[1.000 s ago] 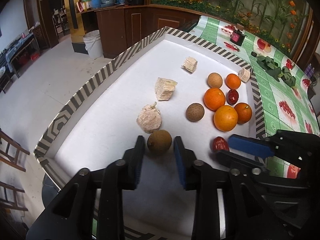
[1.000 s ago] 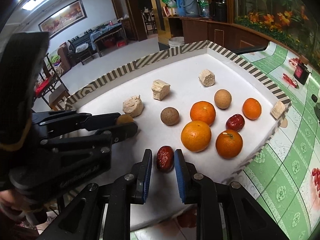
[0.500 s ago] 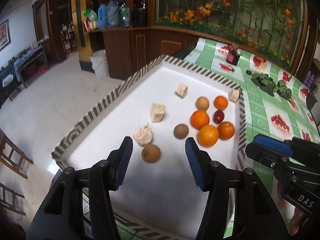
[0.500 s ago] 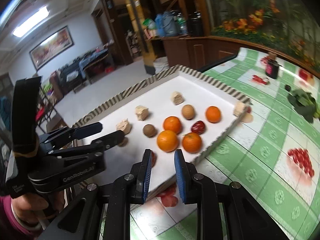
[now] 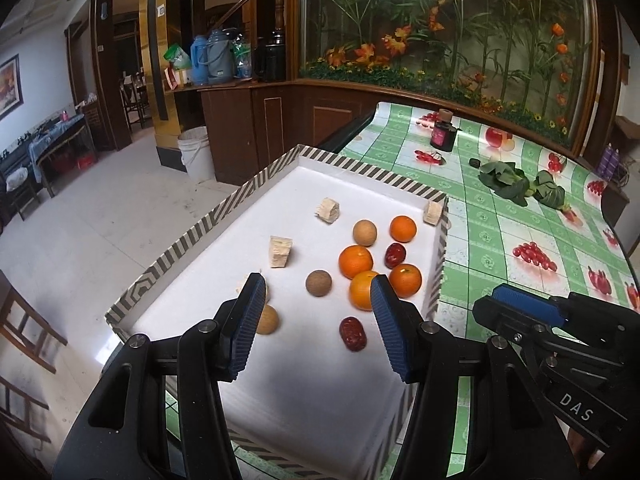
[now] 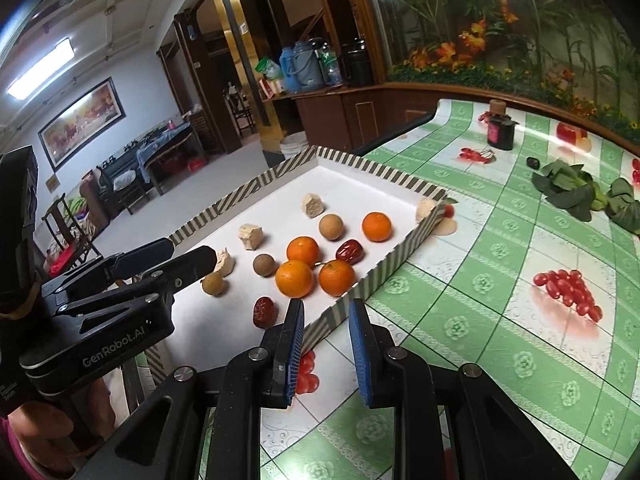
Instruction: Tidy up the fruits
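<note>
Holding both tools above the near end of the tray [image 5: 200, 232], we see our left gripper [image 5: 318, 328] with its jaws spread wide and nothing between them, and our right gripper [image 6: 325, 344] with a narrower gap between its blue pads, also empty, hanging over the green tablecloth [image 6: 500, 320] just outside the tray's striped wall. Nearest us on the white floor of the tray lie a red date [image 5: 353, 333] and a tan round fruit [image 5: 267, 320], apart from each other. Beyond them sits a brown round fruit [image 5: 319, 283] beside a cluster of three oranges [image 5: 364, 290], with a second date [image 5: 395, 255] touching that cluster. Farther on rest a pale round fruit [image 5: 364, 233] and a fourth orange [image 5: 403, 228]. Pale rough chunks [image 5: 280, 251] are scattered along the left and far side. Leafy greens [image 5: 520, 186] and a dark bottle [image 5: 442, 135] stand well beyond on the cloth.
</note>
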